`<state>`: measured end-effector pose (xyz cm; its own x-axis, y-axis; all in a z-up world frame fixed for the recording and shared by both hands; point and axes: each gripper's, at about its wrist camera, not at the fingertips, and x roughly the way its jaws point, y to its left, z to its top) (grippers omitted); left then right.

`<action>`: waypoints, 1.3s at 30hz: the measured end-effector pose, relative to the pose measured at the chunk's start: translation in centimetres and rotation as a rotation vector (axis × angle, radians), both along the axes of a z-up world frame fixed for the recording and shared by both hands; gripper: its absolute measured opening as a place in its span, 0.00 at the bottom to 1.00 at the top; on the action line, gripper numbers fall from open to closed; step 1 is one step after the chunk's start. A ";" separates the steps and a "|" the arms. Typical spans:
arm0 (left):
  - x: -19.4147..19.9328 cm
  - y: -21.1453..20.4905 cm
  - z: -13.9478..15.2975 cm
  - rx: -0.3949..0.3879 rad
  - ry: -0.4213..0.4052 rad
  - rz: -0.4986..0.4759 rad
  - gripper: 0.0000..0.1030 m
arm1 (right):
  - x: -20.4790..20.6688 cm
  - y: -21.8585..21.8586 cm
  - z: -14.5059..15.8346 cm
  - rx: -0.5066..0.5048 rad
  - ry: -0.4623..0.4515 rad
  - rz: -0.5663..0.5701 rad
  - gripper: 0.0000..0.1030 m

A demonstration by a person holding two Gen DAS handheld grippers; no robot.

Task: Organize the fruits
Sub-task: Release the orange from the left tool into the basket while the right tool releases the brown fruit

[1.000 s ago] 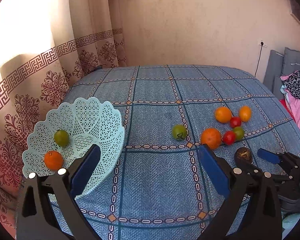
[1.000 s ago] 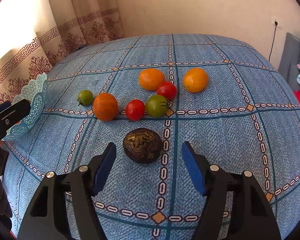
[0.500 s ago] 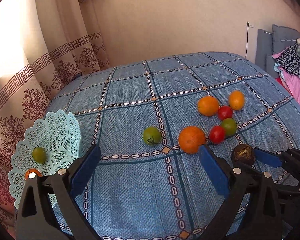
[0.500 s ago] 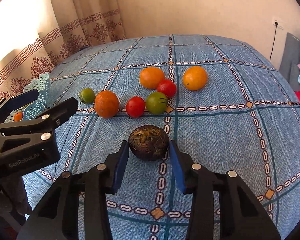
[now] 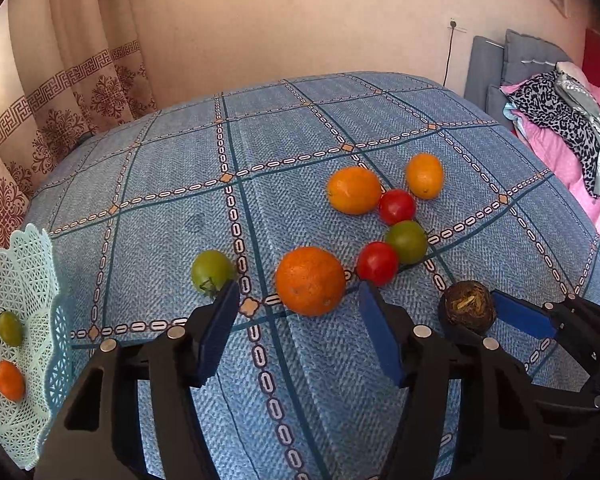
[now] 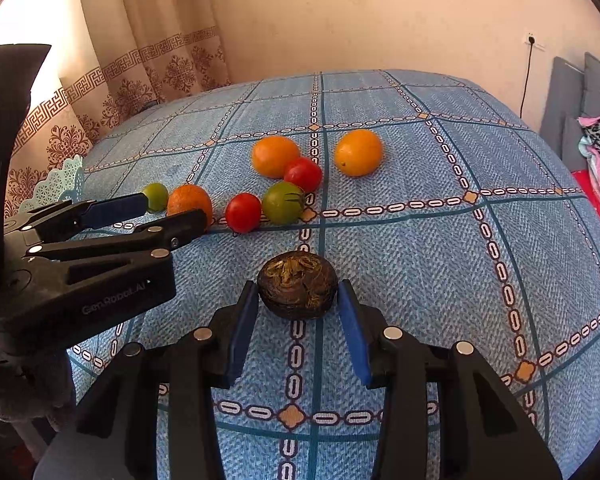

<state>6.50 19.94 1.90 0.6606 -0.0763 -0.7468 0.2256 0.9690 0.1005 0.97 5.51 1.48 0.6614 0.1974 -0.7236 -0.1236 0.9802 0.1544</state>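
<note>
A large orange (image 5: 310, 280) lies on the blue checked tablecloth (image 5: 284, 384). My left gripper (image 5: 298, 290) is open, its fingertips on either side of that orange with gaps. Beside it are a green tomato (image 5: 212, 270), two red tomatoes (image 5: 377, 263), another green tomato (image 5: 406, 241) and two more oranges (image 5: 354, 190). My right gripper (image 6: 297, 286) is shut on a dark brown wrinkled fruit (image 6: 297, 280) that rests on the cloth. The left gripper (image 6: 176, 208) shows at the left of the right wrist view.
A pale green lattice basket (image 5: 28, 280) stands tilted at the table's left edge, holding a small green tomato (image 5: 9, 327) and a small orange (image 5: 8, 380). Curtains (image 5: 80, 92) hang behind it. A grey headboard and piled clothes (image 5: 560, 120) are at the right.
My left gripper has swung right from the basket to the large orange, staying open. My right gripper has narrowed from wide open onto the dark brown fruit.
</note>
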 end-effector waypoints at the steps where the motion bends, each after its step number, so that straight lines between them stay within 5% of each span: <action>1: 0.2 -0.1 -0.3 0.002 0.003 0.001 0.58 | 0.0 0.0 0.0 0.003 0.001 0.002 0.40; 9: 1.3 -0.1 -1.9 -0.040 0.033 -0.006 0.40 | 0.1 0.1 -0.1 0.021 0.003 -0.001 0.40; 19: 0.2 1.0 -1.3 -0.089 0.014 0.004 0.39 | -0.2 -0.1 -0.1 0.043 -0.009 0.003 0.40; 39: -5.8 4.1 4.3 -0.128 -0.143 0.079 0.39 | -0.4 -0.5 0.1 0.092 -0.018 0.019 0.39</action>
